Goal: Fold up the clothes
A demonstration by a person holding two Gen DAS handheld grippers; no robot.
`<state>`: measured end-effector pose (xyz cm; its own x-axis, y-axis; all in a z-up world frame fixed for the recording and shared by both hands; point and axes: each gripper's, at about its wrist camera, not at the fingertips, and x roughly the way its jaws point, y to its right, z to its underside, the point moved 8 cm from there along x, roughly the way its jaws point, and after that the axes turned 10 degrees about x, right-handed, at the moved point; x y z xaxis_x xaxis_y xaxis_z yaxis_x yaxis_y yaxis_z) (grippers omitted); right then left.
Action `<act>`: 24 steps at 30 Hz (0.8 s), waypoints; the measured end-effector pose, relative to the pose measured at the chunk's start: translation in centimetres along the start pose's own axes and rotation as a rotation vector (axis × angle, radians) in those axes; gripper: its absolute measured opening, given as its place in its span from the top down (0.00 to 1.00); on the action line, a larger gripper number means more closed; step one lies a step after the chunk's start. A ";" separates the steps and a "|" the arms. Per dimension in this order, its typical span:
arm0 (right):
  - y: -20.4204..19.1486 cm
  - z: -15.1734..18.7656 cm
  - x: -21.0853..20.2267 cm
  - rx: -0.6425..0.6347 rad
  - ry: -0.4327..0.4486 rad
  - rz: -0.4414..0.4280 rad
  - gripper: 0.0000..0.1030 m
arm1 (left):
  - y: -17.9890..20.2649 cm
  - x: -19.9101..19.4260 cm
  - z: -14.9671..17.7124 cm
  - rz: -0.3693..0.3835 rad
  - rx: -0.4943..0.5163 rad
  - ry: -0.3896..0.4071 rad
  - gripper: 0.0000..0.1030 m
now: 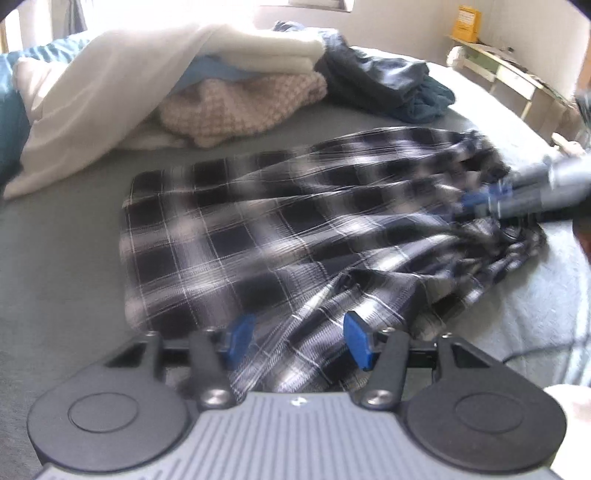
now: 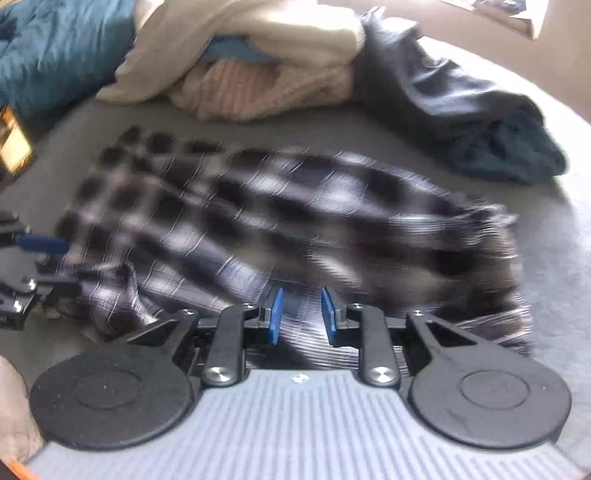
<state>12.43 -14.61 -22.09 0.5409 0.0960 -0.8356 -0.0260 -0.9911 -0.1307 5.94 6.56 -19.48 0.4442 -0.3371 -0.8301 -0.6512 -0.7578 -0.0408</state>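
A black, white and blue plaid garment point(image 1: 258, 229) lies crumpled across the grey bed sheet point(image 1: 62, 266). My left gripper point(image 1: 299, 341) sits over its near edge. The blue pads stand wide apart, with cloth lying loose between and below them. My right gripper point(image 1: 476, 201) shows blurred at the garment's right end. In the right wrist view that gripper point(image 2: 301, 315) hovers over the plaid garment point(image 2: 258, 206). A clear gap separates its pads, with striped cloth seen beneath. The left gripper point(image 2: 55, 264) is at the left edge there, at the garment's end.
Behind the garment is a pile of laundry: a white blanket point(image 1: 110, 85), a pink knit piece point(image 1: 240, 107), a dark garment point(image 1: 376, 81) and a teal one point(image 1: 424, 105). A teal duvet point(image 2: 55, 48) lies far left. A shelf with a yellow box point(image 1: 469, 26) stands back right.
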 end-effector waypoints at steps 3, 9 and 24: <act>0.5 3.0 2.0 -0.011 -0.089 0.000 0.79 | 0.1 1.5 0.2 -0.015 -0.029 -0.039 0.46; 1.5 -0.8 -0.2 0.037 -0.049 -0.018 0.79 | 0.5 2.4 0.8 -0.032 -0.008 -0.056 0.45; 6.3 -7.4 4.2 0.324 0.103 -0.038 0.78 | 0.3 2.4 1.0 -0.014 0.008 -0.065 0.44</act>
<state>20.77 -21.12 -22.47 0.6283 0.1060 -0.7707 -0.2614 -0.9043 -0.3375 6.17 6.05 -22.02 0.4127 -0.2894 -0.8637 -0.6500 -0.7578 -0.0567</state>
